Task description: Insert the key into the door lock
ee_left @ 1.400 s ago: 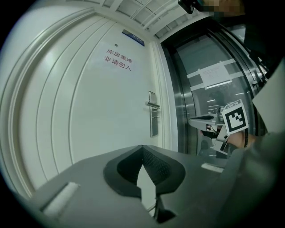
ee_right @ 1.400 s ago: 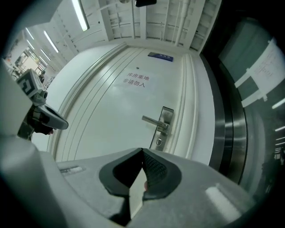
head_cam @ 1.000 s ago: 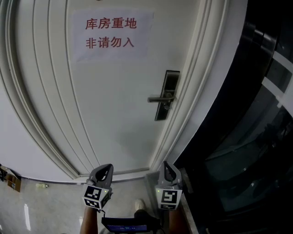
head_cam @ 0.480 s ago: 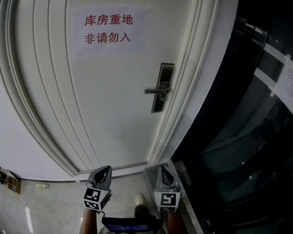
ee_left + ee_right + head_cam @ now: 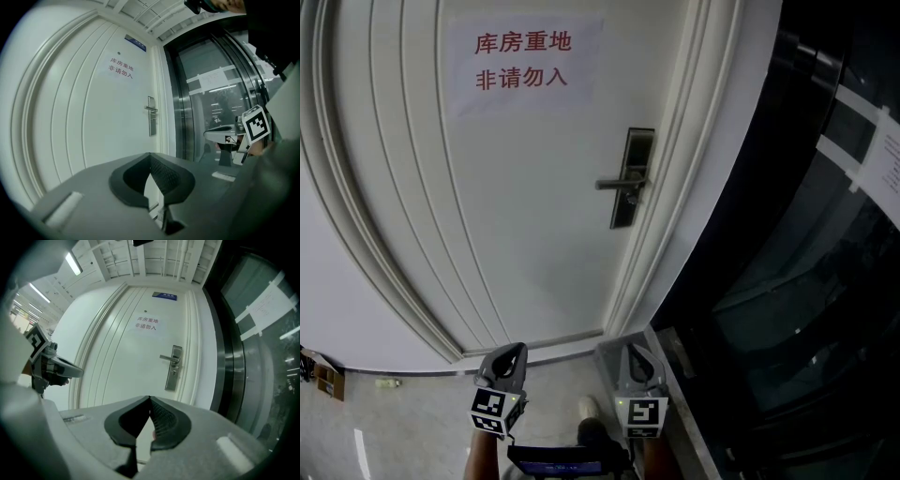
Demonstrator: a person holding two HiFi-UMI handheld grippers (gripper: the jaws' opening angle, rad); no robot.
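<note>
The white door (image 5: 525, 216) faces me, with a dark metal lock plate (image 5: 633, 178) and a lever handle (image 5: 619, 183) near its right edge. Both grippers are low in the head view, well short of the door and below the lock. My left gripper (image 5: 516, 350) is shut, its tips meeting (image 5: 150, 155) with nothing visible between them. My right gripper (image 5: 634, 349) is also shut (image 5: 150, 399). I see no key in any view. The lock plate (image 5: 174, 367) lies ahead and above the right gripper's tips, and the lock plate (image 5: 151, 123) shows straight ahead of the left gripper.
A paper sign (image 5: 523, 61) with red characters hangs on the door. Dark glass panels (image 5: 806, 262) in a metal frame stand right of the door frame. A shoe (image 5: 586, 412) and a small box (image 5: 323, 375) are on the pale floor.
Both grippers have sunk a little in the head view and stay shut. The lock has shifted slightly up and left in the picture.
</note>
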